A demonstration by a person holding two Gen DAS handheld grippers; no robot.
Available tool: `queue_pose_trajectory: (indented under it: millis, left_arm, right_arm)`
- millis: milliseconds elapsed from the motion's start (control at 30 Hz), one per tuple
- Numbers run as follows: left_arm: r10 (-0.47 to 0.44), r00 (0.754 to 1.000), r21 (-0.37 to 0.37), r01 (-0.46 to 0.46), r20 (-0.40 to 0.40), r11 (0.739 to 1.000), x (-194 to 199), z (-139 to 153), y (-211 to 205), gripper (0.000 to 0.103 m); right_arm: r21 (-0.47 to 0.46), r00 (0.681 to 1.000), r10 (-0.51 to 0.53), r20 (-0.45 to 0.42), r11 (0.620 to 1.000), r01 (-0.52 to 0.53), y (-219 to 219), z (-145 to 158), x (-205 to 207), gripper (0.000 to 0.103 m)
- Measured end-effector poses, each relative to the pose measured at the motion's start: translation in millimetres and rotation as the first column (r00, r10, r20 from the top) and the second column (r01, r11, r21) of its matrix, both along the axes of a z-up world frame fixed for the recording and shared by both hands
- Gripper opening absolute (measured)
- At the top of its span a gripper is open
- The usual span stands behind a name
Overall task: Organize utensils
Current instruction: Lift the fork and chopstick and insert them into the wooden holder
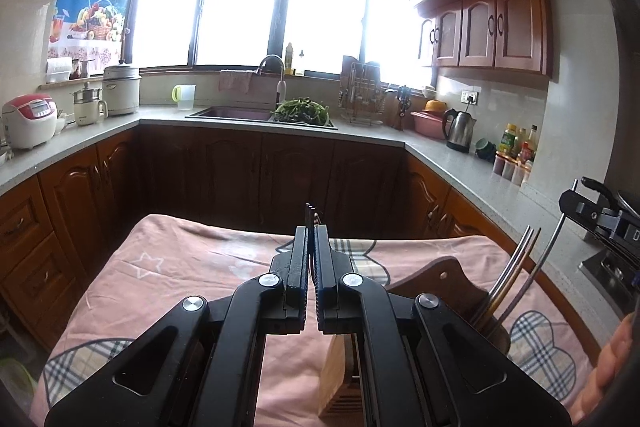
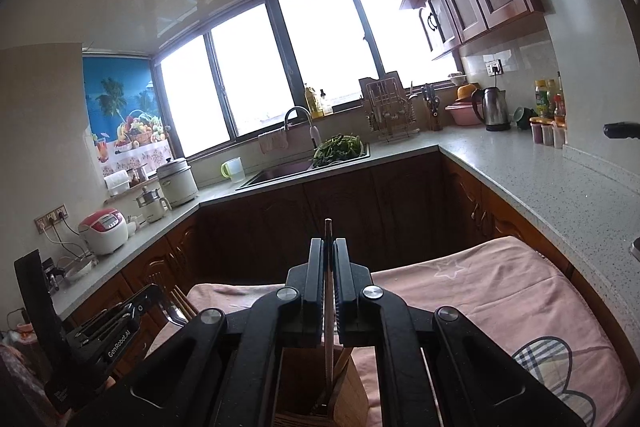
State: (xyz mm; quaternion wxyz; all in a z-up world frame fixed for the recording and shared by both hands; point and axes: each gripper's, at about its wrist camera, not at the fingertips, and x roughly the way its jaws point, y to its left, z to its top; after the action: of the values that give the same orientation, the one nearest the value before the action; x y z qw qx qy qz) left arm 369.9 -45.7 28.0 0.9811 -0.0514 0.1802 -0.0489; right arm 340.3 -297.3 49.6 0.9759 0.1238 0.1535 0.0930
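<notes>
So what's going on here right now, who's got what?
A person is sorting utensils at a table under a pink cloth. The right gripper is shut on a thin utensil, upright with its lower end in the wooden holder. The left gripper looks shut, with a dark serrated piece poking up between its fingertips; what that is, I cannot tell. Other metal utensils stand in a dark holder on the left gripper's right.
</notes>
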Motion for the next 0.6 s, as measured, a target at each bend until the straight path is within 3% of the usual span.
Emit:
queue_pose_trajectory:
  millis: [233, 600]
  left_arm:
    - [-0.024, 0.999, 0.016, 0.025, -0.035, 1.000, 0, -19, -11, 0.002]
    - [-0.052, 0.997, 0.020, 0.053, -0.054, 0.998, 0, -21, -18, 0.002]
  right_arm:
    - [0.015, 0.998, 0.013, -0.065, 1.000, -0.012, 3, -29, 2, 0.004]
    - [0.027, 0.998, 0.000, -0.069, 1.000, 0.002, -1, -29, 2, 0.004]
